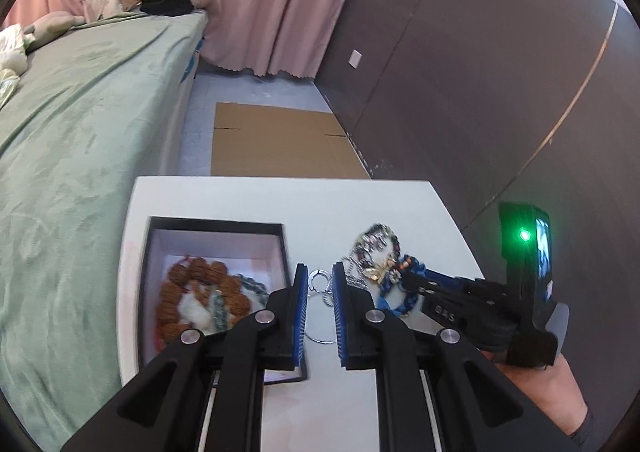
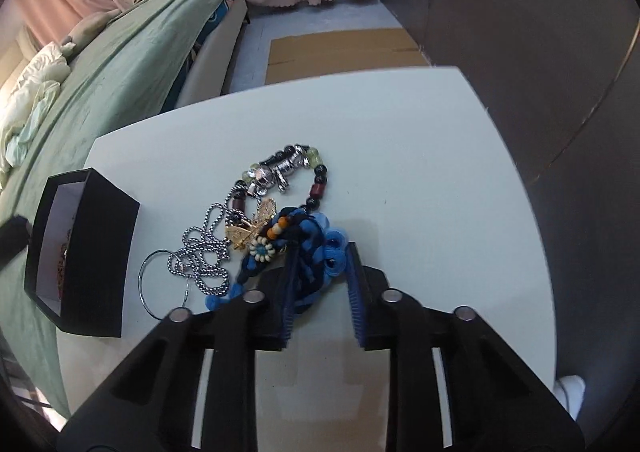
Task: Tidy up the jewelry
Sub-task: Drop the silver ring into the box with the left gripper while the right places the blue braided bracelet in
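Observation:
A black jewelry box (image 1: 216,230) with a white lining sits on the white table (image 1: 280,200). It holds a brown bead bracelet (image 1: 188,284) and a grey-blue bead piece. My left gripper (image 1: 320,284) is open over a silver ring clasp (image 1: 319,279) beside the box. A pile of jewelry lies to the right: a silver chain (image 2: 200,252), a gold butterfly piece (image 2: 248,228), a dark bead bracelet (image 2: 296,168) and a blue braided cord (image 2: 312,248). My right gripper (image 2: 320,276) is open with the blue cord between its fingers.
A bed with a green sheet (image 1: 80,112) runs along the table's left side. Flat cardboard (image 1: 280,140) lies on the floor beyond the table. A dark wall (image 1: 480,72) stands at the right. Pink curtains (image 1: 272,0) hang at the back.

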`<state>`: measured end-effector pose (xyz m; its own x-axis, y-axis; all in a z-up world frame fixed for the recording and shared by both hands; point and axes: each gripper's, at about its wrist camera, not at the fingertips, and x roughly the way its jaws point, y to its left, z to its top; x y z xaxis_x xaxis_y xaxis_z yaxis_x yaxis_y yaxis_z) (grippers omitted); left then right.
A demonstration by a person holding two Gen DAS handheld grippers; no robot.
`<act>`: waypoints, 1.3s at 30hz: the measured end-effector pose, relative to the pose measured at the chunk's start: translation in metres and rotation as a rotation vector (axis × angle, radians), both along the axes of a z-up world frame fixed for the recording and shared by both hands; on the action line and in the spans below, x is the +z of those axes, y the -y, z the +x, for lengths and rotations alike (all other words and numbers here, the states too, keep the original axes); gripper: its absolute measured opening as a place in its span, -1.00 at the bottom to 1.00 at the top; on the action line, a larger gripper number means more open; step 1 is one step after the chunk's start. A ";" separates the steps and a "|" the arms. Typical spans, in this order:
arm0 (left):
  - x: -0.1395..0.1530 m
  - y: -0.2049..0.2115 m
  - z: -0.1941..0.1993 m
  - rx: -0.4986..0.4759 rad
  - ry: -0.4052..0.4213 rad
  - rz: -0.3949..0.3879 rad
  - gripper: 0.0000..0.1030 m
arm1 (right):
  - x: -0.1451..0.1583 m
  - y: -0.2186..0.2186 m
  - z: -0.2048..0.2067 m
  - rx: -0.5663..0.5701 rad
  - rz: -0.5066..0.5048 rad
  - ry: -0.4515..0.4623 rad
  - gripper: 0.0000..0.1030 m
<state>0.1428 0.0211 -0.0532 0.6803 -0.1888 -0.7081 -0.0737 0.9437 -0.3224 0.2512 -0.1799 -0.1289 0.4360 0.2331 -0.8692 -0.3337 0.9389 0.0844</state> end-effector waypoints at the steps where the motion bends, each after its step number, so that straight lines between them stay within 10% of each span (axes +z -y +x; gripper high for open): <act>1: 0.001 -0.006 -0.001 0.009 0.001 -0.007 -0.79 | 0.002 0.000 0.000 0.004 0.021 0.002 -0.58; 12: -0.001 -0.040 -0.009 0.075 -0.014 -0.068 -0.78 | 0.045 -0.008 -0.014 0.025 0.238 0.054 -0.59; 14: -0.005 -0.046 -0.007 0.093 -0.032 -0.081 -0.62 | 0.051 -0.013 -0.017 0.040 0.281 0.063 -0.59; 16: -0.006 -0.052 -0.008 0.116 -0.033 -0.094 0.09 | 0.058 -0.017 -0.021 0.054 0.323 0.078 -0.59; 36: 0.006 -0.085 -0.026 0.234 0.008 -0.077 0.83 | 0.080 -0.075 -0.051 0.224 0.535 0.079 -0.58; 39: 0.004 -0.092 -0.027 0.256 -0.003 -0.085 0.83 | 0.075 -0.092 -0.053 0.246 0.505 0.033 -0.25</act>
